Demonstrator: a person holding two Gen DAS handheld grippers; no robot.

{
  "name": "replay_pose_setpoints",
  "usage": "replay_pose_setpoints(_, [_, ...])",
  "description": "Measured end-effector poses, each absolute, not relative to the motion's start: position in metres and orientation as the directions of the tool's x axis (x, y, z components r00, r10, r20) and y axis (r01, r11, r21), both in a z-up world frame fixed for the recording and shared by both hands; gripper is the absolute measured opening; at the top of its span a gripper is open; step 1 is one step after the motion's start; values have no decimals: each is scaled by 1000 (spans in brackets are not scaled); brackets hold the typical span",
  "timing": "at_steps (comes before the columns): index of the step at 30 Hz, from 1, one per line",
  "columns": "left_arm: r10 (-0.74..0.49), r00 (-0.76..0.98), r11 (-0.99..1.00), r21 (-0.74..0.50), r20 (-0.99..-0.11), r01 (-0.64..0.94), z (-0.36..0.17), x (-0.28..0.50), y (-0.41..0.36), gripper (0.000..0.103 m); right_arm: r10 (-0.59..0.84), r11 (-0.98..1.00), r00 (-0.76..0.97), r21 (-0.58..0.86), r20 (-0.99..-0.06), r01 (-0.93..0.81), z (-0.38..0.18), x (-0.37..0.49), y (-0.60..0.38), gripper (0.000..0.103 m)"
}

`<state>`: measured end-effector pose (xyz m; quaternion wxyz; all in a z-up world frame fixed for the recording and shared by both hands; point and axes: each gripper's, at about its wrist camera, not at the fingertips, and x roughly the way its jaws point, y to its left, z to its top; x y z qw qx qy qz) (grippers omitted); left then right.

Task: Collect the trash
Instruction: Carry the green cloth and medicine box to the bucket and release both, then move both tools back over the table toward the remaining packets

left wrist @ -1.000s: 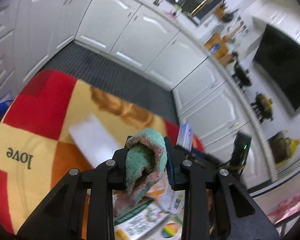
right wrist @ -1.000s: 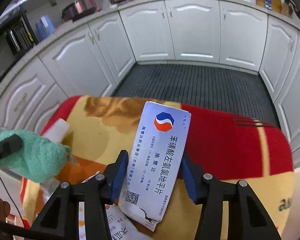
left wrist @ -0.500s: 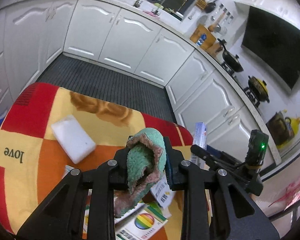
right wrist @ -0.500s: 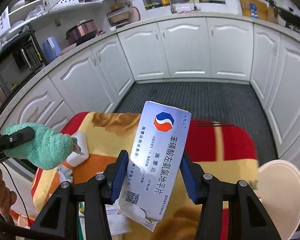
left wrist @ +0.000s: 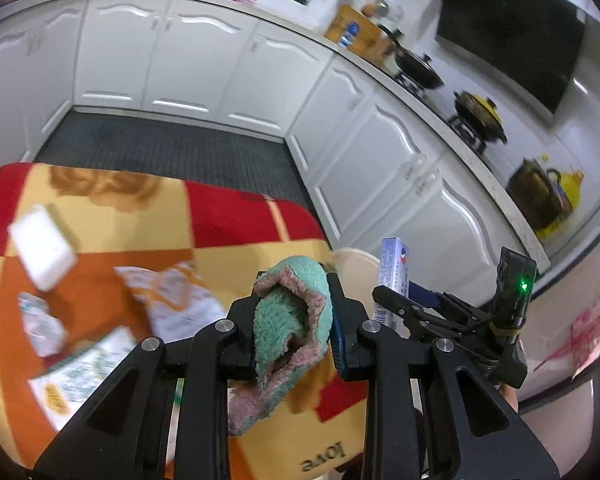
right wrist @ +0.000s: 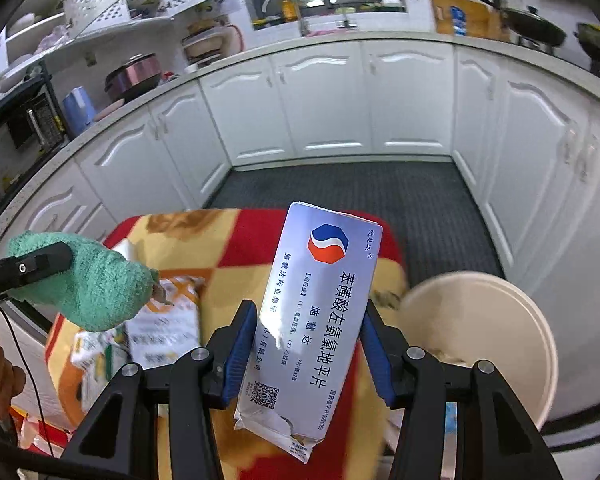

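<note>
My left gripper [left wrist: 294,320] is shut on a green and pink fluffy cloth [left wrist: 290,320], held above the red, yellow and orange blanket [left wrist: 236,216]. The cloth also shows at the left of the right wrist view [right wrist: 88,280]. My right gripper [right wrist: 308,344] is shut on a flattened pale blue medicine box [right wrist: 312,320] with a torn lower end. The box shows edge-on in the left wrist view [left wrist: 394,276]. A cream round bin [right wrist: 496,332] stands just right of the box, its rim beside the blanket's edge. Crumpled wrappers and printed papers [left wrist: 172,300] lie on the blanket.
A white sponge block [left wrist: 42,246] lies at the blanket's left. More paper scraps [right wrist: 100,352] lie below the cloth. White kitchen cabinets [right wrist: 340,108] ring a dark ribbed floor mat [right wrist: 340,188]. Pots and a stove sit on the right counter [left wrist: 476,116].
Both grippers have swung to the right over the blanket, still holding the cloth and the box. The cream bin has come into full view beside the box.
</note>
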<state>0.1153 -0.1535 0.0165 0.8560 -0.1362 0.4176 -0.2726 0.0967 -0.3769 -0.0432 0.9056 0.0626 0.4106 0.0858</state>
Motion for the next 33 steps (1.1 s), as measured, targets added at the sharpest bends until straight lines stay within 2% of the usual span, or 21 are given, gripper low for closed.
replay_pose_setpoints(11, [-585,449,804,-413,-675,427,-11,110,-259,24,99,985,612,163,-785,49,-77,75,-461,50])
replay_pose_setpoints(19, [-585,435,801,-400,-685,446,-38,117,-306,25,62,976,579,172,-813,136,-103,76,-498,50])
replay_pose_setpoints(22, [-579,431,803,-393,-692,448,-46,120,-315,38,41,974,570,160,-820,159,-107,77,-502,51])
replay_pose_setpoints(23, [-577,428,804,-393,-695,447,-49,121,-316,53,29,974,565,151,-825,170,-108,78,-505,53])
replay_pose_setpoints(24, [-577,429,805,-393,-695,445,-50,120,-315,63,21,973,562,145,-827,177,-108,78,-505,55])
replay_pose_setpoints(26, [-585,434,800,-398,-685,449,-50,118,-313,65,7,972,559,137,-829,191,-109,75,-508,58])
replay_pose_setpoints(33, [-555,462,816,-345,-692,463,-43,106,-303,65,26,969,551,156,-834,190,-109,68,-506,58])
